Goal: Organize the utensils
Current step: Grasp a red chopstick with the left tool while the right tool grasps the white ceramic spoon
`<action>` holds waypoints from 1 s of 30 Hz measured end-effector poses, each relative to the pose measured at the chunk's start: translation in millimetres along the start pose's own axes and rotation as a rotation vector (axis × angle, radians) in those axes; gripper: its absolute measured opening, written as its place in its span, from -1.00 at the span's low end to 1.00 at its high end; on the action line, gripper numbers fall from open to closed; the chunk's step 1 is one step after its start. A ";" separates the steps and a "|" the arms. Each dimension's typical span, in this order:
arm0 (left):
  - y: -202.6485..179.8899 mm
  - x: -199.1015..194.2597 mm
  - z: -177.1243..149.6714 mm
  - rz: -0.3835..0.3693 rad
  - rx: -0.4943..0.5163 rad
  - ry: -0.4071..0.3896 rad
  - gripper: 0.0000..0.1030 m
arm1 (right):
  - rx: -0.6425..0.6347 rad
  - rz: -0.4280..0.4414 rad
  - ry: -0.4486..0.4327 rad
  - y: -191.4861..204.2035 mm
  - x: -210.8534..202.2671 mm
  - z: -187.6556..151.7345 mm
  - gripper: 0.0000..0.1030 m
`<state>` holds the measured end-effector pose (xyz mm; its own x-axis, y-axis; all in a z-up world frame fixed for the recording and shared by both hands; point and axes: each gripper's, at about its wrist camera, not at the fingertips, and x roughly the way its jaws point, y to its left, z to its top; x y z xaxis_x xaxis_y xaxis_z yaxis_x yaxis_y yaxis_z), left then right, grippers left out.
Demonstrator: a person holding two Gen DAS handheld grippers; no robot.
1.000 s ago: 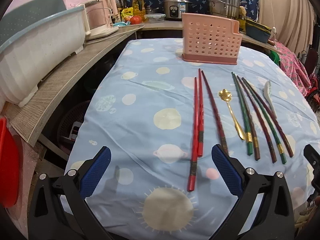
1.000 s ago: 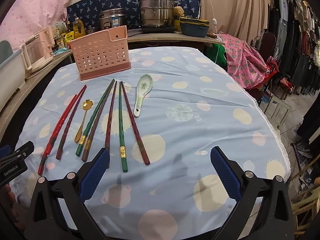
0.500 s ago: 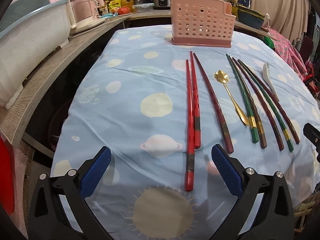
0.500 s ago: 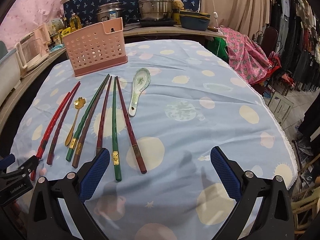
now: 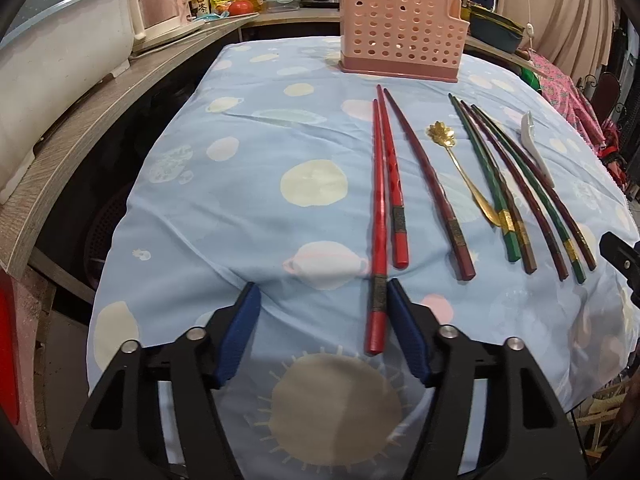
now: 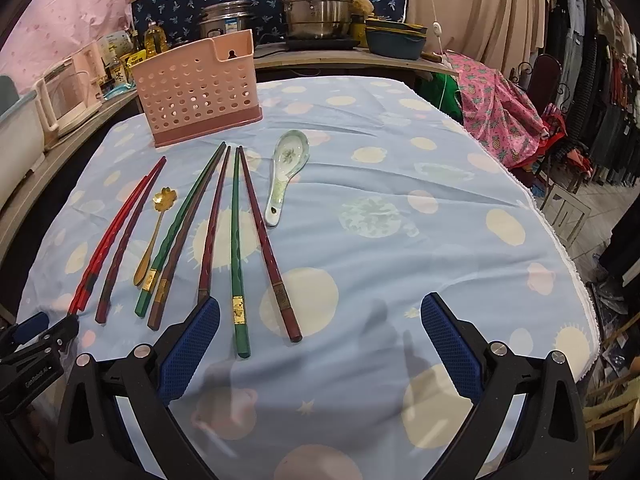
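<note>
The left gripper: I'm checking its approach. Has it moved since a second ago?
Yes. The left gripper has dropped toward the cloth, and its closing jaws now straddle the bright red chopstick, which lies nearer the pink basket.

Your left hand-held gripper (image 6: 38, 330) is cut off by the right wrist view's left edge; the dark red chopstick (image 6: 213, 232) vanishes behind your right hand-held gripper (image 6: 320, 322).

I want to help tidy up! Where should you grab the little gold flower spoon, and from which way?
Take the gold flower spoon by its thin handle, near the middle, coming straight down from above with the pads on either side of it. It lies flat on the cloth, and the flower bowl is wide and bumpy. Its near tip seems to touch a green chopstick, so stay farther up.
</note>
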<state>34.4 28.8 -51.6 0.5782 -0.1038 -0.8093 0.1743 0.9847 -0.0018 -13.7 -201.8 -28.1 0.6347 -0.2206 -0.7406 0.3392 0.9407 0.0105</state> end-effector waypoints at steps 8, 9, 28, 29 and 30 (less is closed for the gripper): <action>-3.1 -1.1 1.9 -0.054 0.020 -0.009 -0.69 | -0.002 0.013 0.006 1.7 1.9 -0.2 0.87; -3.2 -1.1 2.4 -0.071 0.024 -0.011 -0.81 | -0.003 0.015 0.008 1.7 2.6 0.1 0.87; 3.8 0.9 48.5 -0.071 -0.021 -0.072 -0.86 | 0.028 0.081 -0.012 8.7 51.4 67.2 0.25; 3.0 3.3 51.0 -0.072 -0.021 -0.070 -0.86 | 0.031 0.088 -0.003 10.2 57.5 70.7 0.20; 2.4 5.8 53.1 -0.074 -0.021 -0.067 -0.86 | 0.034 0.093 0.007 11.2 63.0 73.2 0.10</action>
<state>80.5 23.1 -25.1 0.6168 -0.1846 -0.7652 0.2023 0.9766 -0.0725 81.0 -224.0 -25.5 0.6599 -0.1312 -0.7398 0.3029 0.9475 0.1021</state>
